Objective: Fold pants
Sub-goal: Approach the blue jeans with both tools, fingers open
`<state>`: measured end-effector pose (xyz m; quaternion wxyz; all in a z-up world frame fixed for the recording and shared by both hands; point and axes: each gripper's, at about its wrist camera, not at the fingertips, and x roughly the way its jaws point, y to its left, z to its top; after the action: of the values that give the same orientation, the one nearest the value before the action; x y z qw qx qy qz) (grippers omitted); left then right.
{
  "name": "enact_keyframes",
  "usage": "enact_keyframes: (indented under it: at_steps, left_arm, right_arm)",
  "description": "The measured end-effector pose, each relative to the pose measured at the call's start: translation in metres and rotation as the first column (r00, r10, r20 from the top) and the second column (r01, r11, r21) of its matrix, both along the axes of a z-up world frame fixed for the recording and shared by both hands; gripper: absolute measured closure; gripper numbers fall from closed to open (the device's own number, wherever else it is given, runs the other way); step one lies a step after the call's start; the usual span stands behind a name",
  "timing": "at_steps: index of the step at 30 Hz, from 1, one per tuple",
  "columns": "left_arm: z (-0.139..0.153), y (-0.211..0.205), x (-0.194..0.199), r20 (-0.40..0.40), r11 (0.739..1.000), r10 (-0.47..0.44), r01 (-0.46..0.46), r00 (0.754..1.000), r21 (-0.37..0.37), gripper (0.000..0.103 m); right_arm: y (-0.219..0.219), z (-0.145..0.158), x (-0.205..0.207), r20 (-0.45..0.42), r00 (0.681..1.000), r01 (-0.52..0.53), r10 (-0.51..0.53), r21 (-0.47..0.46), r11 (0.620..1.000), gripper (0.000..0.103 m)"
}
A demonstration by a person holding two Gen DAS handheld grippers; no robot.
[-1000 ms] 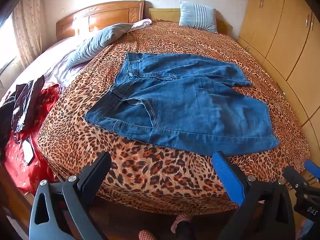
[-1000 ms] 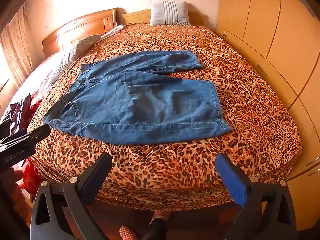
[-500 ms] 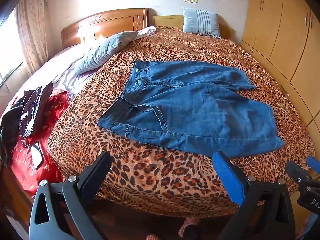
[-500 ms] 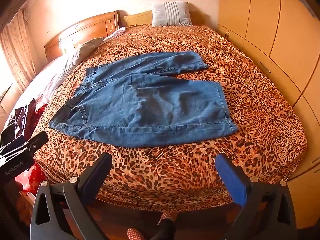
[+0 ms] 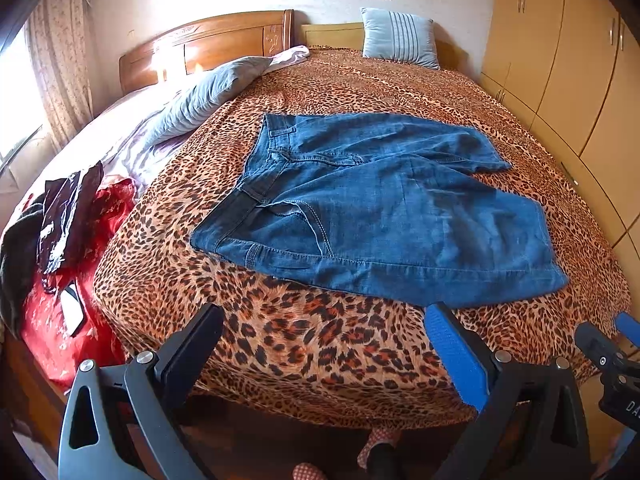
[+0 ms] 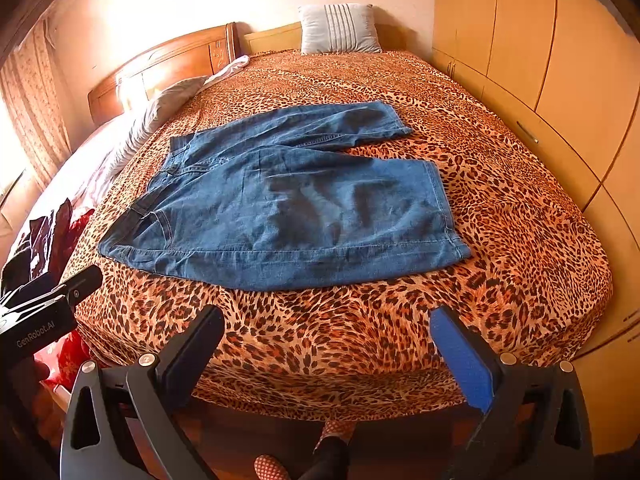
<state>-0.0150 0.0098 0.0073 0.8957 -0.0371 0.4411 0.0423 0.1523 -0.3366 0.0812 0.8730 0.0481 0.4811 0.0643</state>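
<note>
While both tools hang off the foot of the bed (image 5: pixel 280 344), the left gripper (image 5: pixel 320 344) is spread wide, holding nothing, and the right gripper (image 6: pixel 326 346) likewise gapes empty. Denim pants (image 5: pixel 392 216) lie flat on the leopard-print cover ahead of both, waistband toward the left gripper's side, leg hems toward the right gripper's side, far leg angled away. Beyond them, a striped pillow (image 5: pixel 398 38) at the headboard. Left of the left gripper: a red heap, possibly clothing (image 5: pixel 56 292). Wardrobe doors (image 6: pixel 560 64) flank the right gripper's side.
</note>
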Motion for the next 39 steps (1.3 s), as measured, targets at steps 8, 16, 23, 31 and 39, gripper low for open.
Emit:
enact_keyframes:
  at_steps: [8, 16, 23, 31, 39]
  left_arm:
    - [-0.005, -0.004, 0.000, -0.009, 1.000, 0.005, -0.005, 1.000, 0.004, 0.001]
    - [-0.009, -0.003, 0.003, -0.021, 1.000, 0.018, -0.018, 1.000, -0.004, 0.001]
    - [-0.009, -0.004, 0.010, -0.025, 1.000, 0.024, -0.024, 0.999, 0.000, 0.001]
    - [-0.009, -0.005, 0.018, -0.021, 1.000, 0.021, -0.021, 1.000, -0.009, 0.001]
    - [-0.013, -0.006, 0.034, -0.039, 1.000, 0.022, -0.023, 0.999, -0.012, 0.001]
  right_arm:
    - [0.000, -0.002, 0.001, -0.006, 1.000, -0.003, 0.003, 0.001, 1.000, 0.000]
    - [0.001, -0.005, 0.003, -0.012, 1.000, -0.011, 0.011, -0.005, 1.000, 0.000]
    - [0.000, -0.005, 0.006, -0.009, 1.000, -0.011, 0.011, -0.010, 1.000, 0.000]
    - [-0.003, -0.003, 0.009, 0.004, 1.000, -0.007, 0.007, -0.026, 1.000, 0.000]
    - [-0.010, -0.004, 0.020, 0.004, 1.000, 0.003, -0.003, -0.038, 0.999, 0.000]
